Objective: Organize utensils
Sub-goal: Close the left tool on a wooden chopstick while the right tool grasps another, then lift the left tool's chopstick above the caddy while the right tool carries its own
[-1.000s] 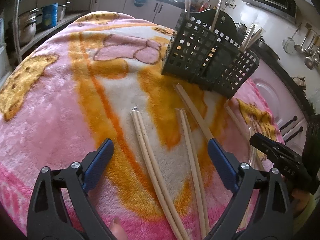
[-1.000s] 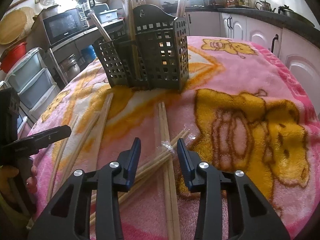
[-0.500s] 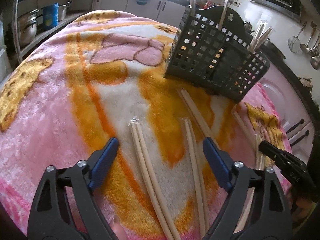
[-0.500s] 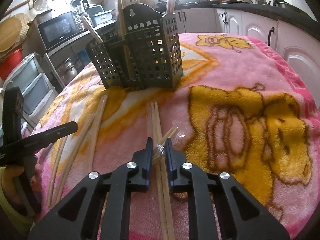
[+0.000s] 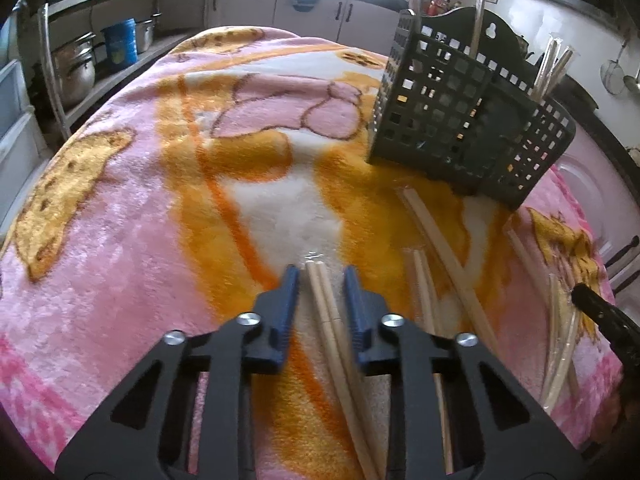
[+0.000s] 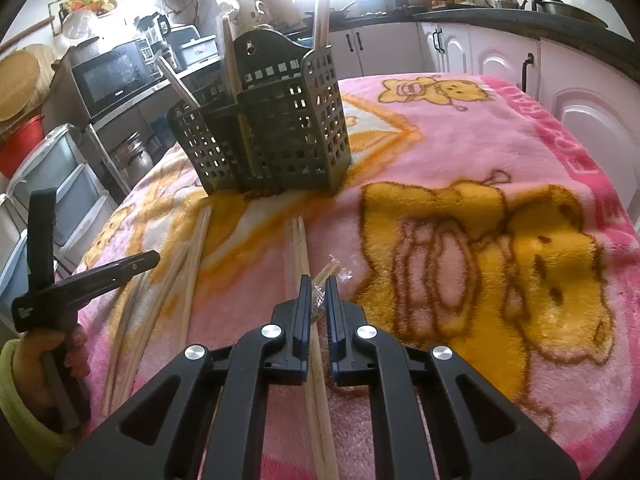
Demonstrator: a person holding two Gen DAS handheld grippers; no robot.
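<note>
My left gripper (image 5: 319, 276) points down at the blanket (image 5: 120, 220) with a wrapped chopstick pair (image 5: 326, 308) running between its blue pads (image 5: 290, 296). Its jaws have just been closing, yet a sliver of blanket shows on each side of the pair, so I read the pads as not pressing the wood. In the left wrist view the caddy (image 5: 460, 132) stands at about 1 o'clock from that gripper, well apart, with chopsticks upright in its compartments. More loose chopsticks (image 5: 448, 256) lie at 3 o'clock of the pair, one stick crossing toward the caddy's foot.

My right gripper (image 6: 316, 286) has its jaws drawn almost together, pinching the crinkled clear wrapper end of a slanted pair (image 6: 330, 270). A second pair, the long pair (image 6: 300, 248), runs under the jaws toward 12 o'clock, pointing at the caddy (image 6: 280, 128). I cannot tell whether the pads also touch it. At 9 o'clock in the right wrist view I see the left gripper's black body and the hand (image 6: 60, 360) on its grip, with a yellow-green sleeve (image 6: 16, 392) at the wrist. Further sticks (image 6: 176, 276) lie on the blanket beside it.
</note>
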